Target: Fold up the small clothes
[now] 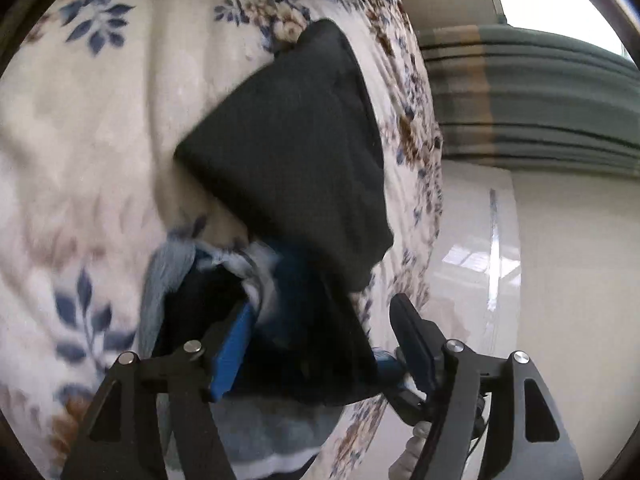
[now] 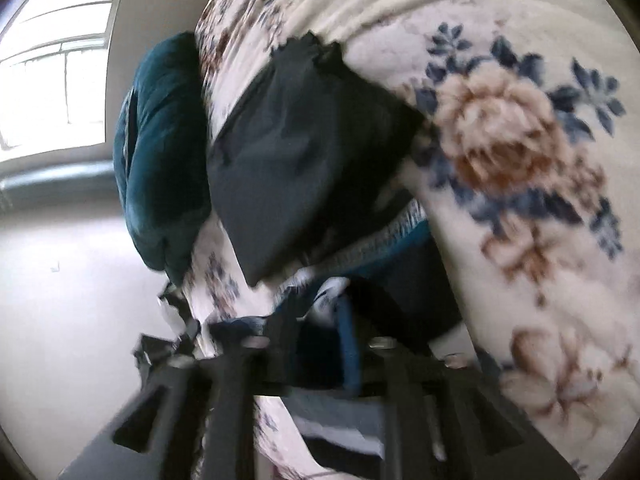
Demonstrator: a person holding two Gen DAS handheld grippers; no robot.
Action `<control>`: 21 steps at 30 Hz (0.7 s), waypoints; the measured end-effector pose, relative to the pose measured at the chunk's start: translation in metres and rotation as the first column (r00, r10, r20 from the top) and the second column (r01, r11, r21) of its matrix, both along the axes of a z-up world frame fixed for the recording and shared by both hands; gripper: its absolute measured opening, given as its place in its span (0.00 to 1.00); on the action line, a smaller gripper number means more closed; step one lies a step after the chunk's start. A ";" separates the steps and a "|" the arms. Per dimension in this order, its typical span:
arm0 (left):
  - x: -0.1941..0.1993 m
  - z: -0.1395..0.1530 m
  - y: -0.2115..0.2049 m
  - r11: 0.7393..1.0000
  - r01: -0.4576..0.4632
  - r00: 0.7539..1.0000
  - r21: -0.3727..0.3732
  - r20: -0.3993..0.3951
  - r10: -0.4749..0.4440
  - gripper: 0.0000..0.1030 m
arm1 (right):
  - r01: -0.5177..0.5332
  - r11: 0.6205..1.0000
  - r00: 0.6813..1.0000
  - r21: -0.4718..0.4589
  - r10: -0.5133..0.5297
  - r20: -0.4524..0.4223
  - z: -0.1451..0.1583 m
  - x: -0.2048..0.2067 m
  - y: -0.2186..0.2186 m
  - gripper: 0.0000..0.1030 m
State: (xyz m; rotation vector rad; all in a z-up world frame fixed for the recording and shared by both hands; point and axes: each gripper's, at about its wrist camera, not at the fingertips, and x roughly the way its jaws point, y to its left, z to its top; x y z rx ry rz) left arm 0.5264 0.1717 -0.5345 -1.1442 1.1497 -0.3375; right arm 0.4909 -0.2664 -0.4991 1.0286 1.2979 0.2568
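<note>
1. Left wrist view: the left gripper (image 1: pixel 320 336) stands with its fingers apart, one blue-padded finger (image 1: pixel 234 354) on the left and a dark finger on the right.
2. A folded black garment (image 1: pixel 292 152) lies on the flowered blanket (image 1: pixel 100 140) of the bed, near the blanket's edge, ahead of the gripper.
3. A fold of dark cloth hangs down between the open fingers; the pads do not press on it.
4. Just beside the left finger lies a heap of blue and grey clothes (image 1: pixel 176 272).
5. Beyond the bed edge on the right are a pale shiny floor (image 1: pixel 560 260) and a green curtain (image 1: pixel 540 112).
6. Right wrist view: the picture is blurred. The right gripper (image 2: pixel 316 344) has its fingers somewhat apart, with blue and dark cloth near them; I cannot tell whether they clamp it.
7. The black garment (image 2: pixel 304 148) lies on the blanket (image 2: pixel 520 240), with a teal cushion (image 2: pixel 160 152) to its left at the bed edge.
8. A bright window (image 2: pixel 56 68) shows at upper left.
</note>
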 end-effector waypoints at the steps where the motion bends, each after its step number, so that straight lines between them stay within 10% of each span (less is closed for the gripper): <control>1: 0.002 -0.001 0.005 1.000 -0.007 1.000 -0.008 0.012 0.007 0.66 | 0.013 1.000 1.000 0.006 -0.013 0.016 0.002 0.004 -0.002 0.50; 6: -0.005 0.012 0.009 0.985 0.050 0.997 0.167 0.058 -0.060 0.69 | -0.065 0.989 0.996 -0.132 0.073 0.054 0.009 0.008 0.002 0.56; 10: 0.003 -0.009 -0.017 0.918 0.211 0.976 0.335 -0.012 -0.220 0.69 | -0.209 0.933 0.977 -0.292 0.214 -0.015 -0.012 0.012 0.021 0.57; 16: 0.034 -0.057 -0.027 0.899 0.247 0.969 0.362 -0.096 -0.227 0.69 | -0.276 0.901 0.961 -0.333 0.247 -0.127 -0.056 0.039 0.034 0.57; 21: 0.014 -0.020 -0.017 0.920 0.195 0.978 0.339 0.009 -0.211 0.69 | -0.289 0.911 0.957 -0.294 0.272 -0.099 -0.036 0.044 0.026 0.58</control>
